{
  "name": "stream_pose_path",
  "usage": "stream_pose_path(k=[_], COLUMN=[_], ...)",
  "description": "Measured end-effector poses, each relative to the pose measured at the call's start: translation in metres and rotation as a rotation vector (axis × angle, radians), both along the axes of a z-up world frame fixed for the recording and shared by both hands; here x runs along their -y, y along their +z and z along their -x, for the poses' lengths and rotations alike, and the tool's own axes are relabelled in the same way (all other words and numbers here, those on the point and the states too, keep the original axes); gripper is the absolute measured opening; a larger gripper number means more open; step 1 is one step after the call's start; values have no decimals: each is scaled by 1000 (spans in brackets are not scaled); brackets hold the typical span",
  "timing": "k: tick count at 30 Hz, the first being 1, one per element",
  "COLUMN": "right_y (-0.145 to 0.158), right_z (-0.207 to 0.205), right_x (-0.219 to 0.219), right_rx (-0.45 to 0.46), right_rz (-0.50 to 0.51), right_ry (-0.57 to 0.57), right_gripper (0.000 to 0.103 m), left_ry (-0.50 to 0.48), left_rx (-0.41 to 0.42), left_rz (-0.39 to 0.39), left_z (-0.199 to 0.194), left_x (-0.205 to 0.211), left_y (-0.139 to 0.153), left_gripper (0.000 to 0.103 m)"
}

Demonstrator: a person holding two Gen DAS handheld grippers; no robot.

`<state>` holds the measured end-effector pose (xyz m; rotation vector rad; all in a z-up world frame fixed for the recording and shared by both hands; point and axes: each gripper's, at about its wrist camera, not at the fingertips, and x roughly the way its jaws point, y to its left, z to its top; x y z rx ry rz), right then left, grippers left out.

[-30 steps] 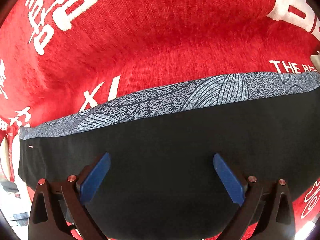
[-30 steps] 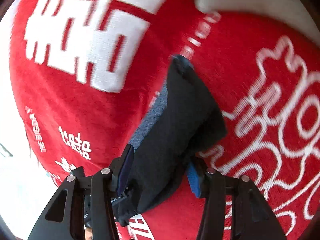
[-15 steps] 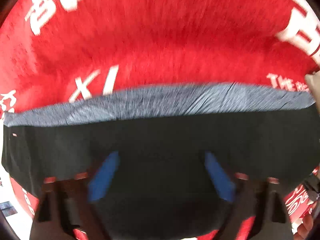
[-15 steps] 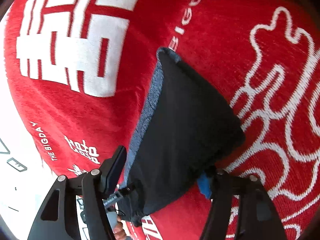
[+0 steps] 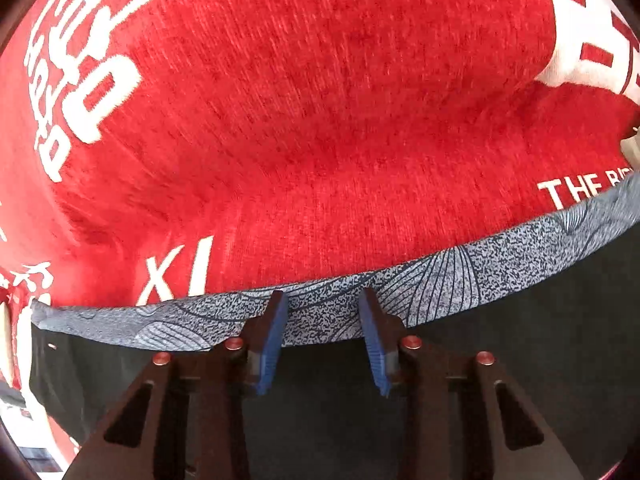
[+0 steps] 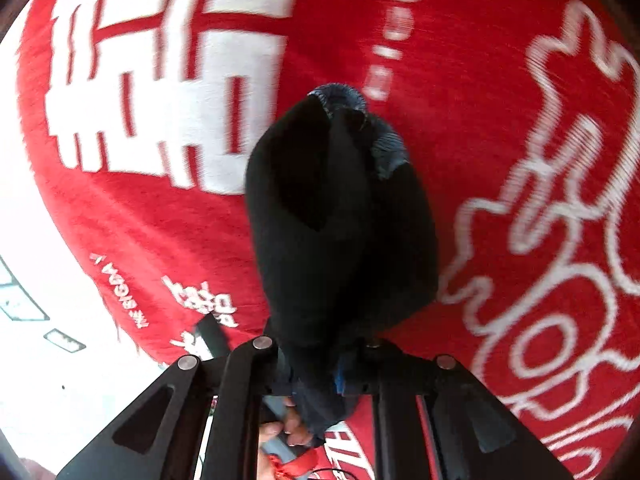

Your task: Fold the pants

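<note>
the black pants (image 5: 400,408) lie on a red printed blanket (image 5: 320,120), their grey patterned waistband (image 5: 460,280) along the far edge. the left tongs (image 5: 323,332) are closing, part open, astride that waistband with cloth between the pads but not yet pinched. the right tongs (image 6: 320,356) are closing tight on a bunched end of the pants (image 6: 332,220) (pads mostly hidden by fabric). best to pinch both layers at the band fully before lifting, and keep both grips level so the fold lands square.
</note>
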<state>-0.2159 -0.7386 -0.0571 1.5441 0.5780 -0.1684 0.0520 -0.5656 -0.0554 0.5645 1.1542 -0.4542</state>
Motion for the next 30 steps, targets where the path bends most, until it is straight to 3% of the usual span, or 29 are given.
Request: stream_pose_path(k=[6,10,16,18,20,23,26,30], right_y=[51,78,105,108,112,110,91,37], right_z=[-25,-49,-99,-113,-139,-180,-214,-258], right_x=[-16,-33,-77,-91,-111,-148,-198,-282], right_rx=[36,42,27,23,19,-10,-110,-372], right_rz=[97,148,240,260,286,334,419,639], right_ry=[80,136,293,344,415,522,631,796], right_gripper=[14,14,14,14,14,14,14,19], left_ry=[57,24,5,-5,27,88,178,309], left_rx=[-145,-221,-192,-218,-258,-241,-213,-188], left_rz=[134,121,143,157,186,186,122,43], left_z=[22,59,75,74,65,55,41,7], left_x=[-45,-69,-79,-82,-105,-154,-214,-281], left_y=[37,19,11,15,25,40,45,37], left_gripper=[40,40,41,41,41,41,41,52])
